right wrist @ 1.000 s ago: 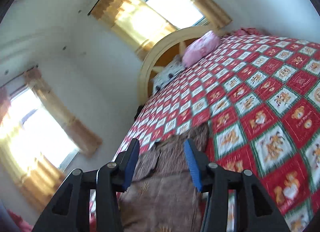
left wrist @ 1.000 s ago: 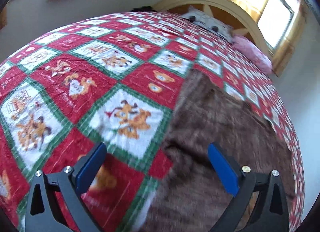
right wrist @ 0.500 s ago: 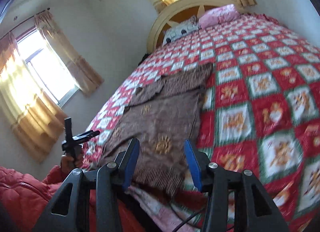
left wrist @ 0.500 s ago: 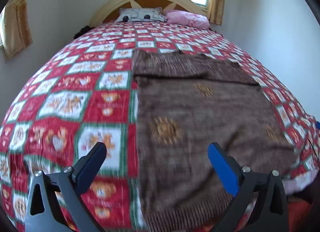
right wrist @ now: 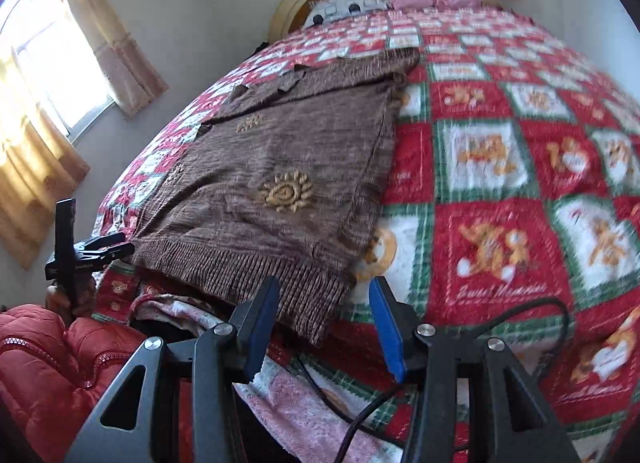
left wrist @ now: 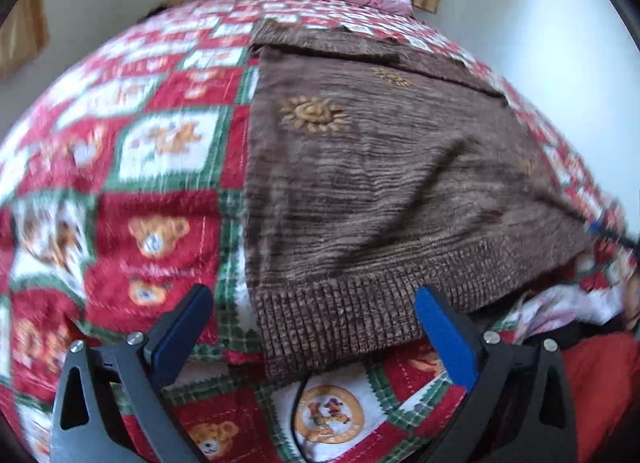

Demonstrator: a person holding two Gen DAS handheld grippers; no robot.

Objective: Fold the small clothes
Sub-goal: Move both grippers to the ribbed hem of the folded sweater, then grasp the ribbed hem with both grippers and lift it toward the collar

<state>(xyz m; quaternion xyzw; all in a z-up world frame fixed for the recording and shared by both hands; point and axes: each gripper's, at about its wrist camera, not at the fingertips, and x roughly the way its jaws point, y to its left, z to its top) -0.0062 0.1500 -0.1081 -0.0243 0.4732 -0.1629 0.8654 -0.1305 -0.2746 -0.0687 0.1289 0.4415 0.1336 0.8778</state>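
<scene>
A brown knit sweater (left wrist: 372, 183) lies spread flat on the bed's quilt (left wrist: 132, 199), filling the centre and right of the left wrist view and the centre left of the right wrist view. Its ribbed hem (left wrist: 340, 323) reaches the near edge of the bed.

The left gripper (left wrist: 312, 327) hangs at the bottom of its frame with jaws wide apart, empty, one hem corner between them. The right gripper (right wrist: 324, 327) is likewise open and empty, near the other hem corner (right wrist: 320, 303).

The sweater looks soft, limp and light, a loose fuzzy knit that will sag and stretch when lifted and drag on the quilt. The thick ribbed hem is probably the firmest hold; pinching both layers at each corner should keep it from slipping.
</scene>
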